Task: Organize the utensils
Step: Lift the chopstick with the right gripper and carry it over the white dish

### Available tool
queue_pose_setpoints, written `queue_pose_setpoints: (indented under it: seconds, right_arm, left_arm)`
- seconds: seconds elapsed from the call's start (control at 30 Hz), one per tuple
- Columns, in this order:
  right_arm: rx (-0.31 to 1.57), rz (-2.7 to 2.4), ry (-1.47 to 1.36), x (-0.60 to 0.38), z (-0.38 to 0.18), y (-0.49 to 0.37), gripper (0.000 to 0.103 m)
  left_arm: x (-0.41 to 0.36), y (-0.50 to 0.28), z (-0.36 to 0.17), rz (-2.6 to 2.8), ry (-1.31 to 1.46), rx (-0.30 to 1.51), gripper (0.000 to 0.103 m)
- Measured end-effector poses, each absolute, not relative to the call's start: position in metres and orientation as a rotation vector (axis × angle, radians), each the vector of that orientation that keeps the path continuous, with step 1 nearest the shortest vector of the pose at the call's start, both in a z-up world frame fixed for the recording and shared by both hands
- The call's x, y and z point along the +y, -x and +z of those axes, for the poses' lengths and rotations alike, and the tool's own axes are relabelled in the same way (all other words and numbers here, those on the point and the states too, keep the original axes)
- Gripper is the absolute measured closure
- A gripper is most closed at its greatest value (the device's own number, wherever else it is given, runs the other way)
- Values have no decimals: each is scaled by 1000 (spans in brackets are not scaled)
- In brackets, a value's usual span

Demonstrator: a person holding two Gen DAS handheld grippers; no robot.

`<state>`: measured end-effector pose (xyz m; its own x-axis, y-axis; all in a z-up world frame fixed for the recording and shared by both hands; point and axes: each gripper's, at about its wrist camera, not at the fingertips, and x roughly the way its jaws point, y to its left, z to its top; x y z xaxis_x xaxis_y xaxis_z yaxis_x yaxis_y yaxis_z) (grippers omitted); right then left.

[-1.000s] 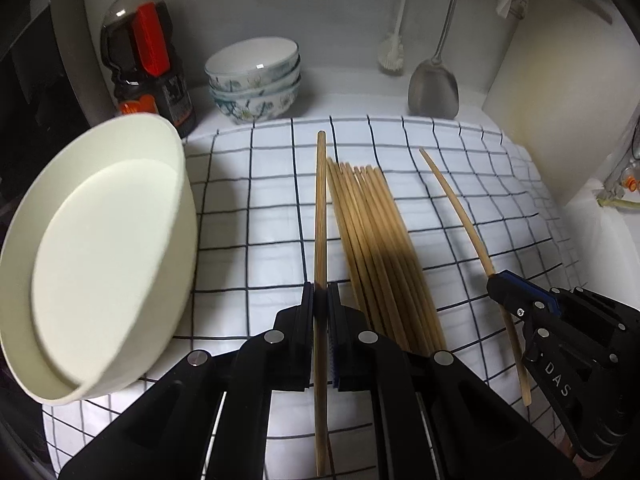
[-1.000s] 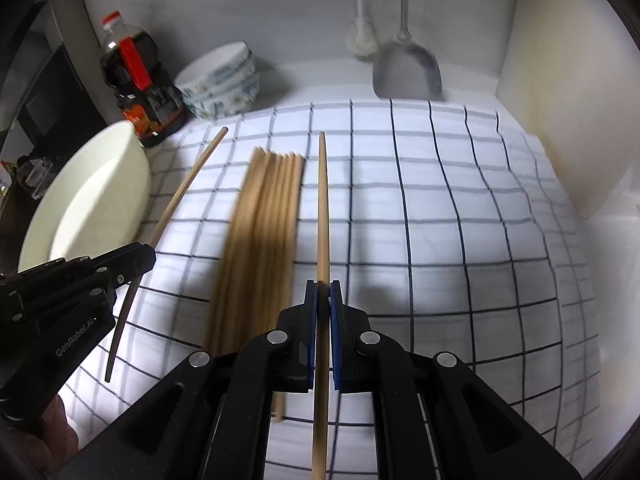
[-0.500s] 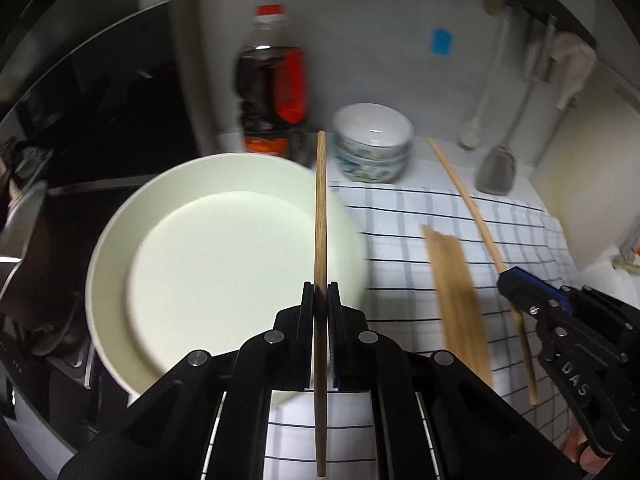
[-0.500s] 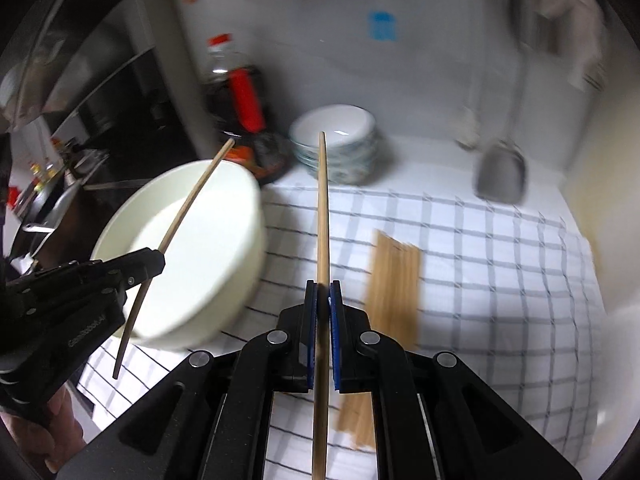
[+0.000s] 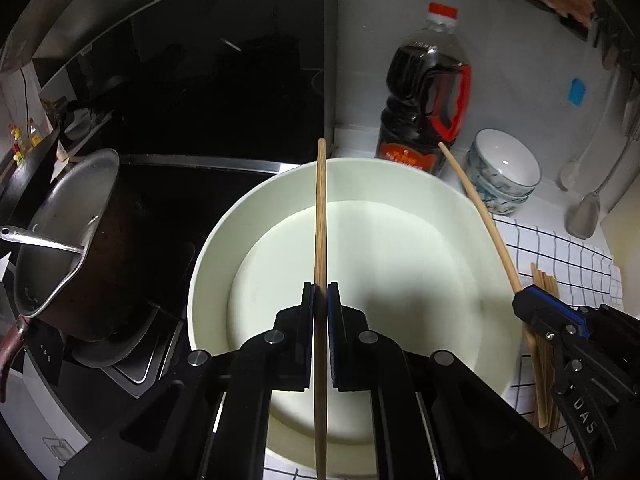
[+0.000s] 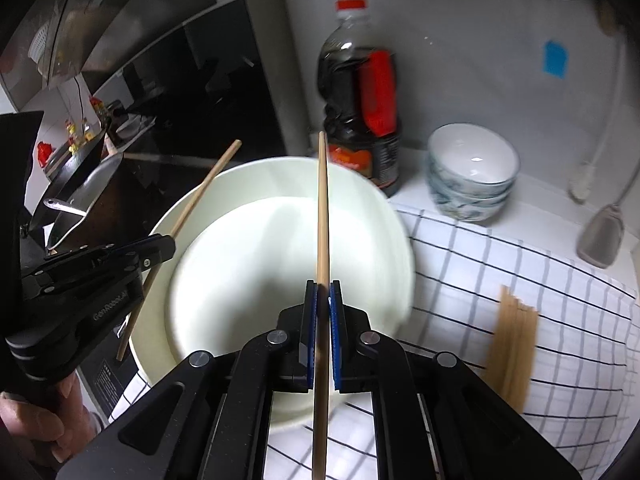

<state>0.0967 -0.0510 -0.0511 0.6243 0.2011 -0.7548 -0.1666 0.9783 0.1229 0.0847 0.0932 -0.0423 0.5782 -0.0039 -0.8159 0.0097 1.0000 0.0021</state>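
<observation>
Holding one chopstick each, both grippers hang over the big white basin [image 5: 452,216]. Left gripper [image 5: 320,308] has its blue-padded jaws pinched tight on the left chopstick [image 5: 321,216], gripped about mid-length, long axis running straight away from the camera, far tip above the basin's back rim, near end sticking out behind the fingers. Right gripper [image 6: 322,304] is likewise clamped on the right chopstick [image 6: 322,208], also pointing straight ahead, tip near the basin's far rim in front of the soy sauce bottle [image 6: 360,92]. In the left wrist view the right chopstick slants up-left over the basin's right edge; in the right wrist view the left one slants up-right over its left edge. Basin sits partly on the checked cloth [image 6: 552,280], beside a dark stovetop with a metal pot [image 5: 64,236]. Remaining chopsticks bundle [image 6: 514,344] lies flat on the cloth to the right of the basin, blurred, long axis roughly front to back. Behind the cloth: stacked patterned bowls [image 6: 472,172], then a spatula [image 6: 602,236] near the wall.
</observation>
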Motion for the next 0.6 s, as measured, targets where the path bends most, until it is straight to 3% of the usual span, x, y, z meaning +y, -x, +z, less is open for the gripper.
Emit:
queue_pose_setpoints:
  seconds: [0.6]
  right_arm:
    - [1021, 200, -60, -28, -94, -133, 97]
  left_arm:
    - [100, -109, -95, -13, -28, 1095, 95]
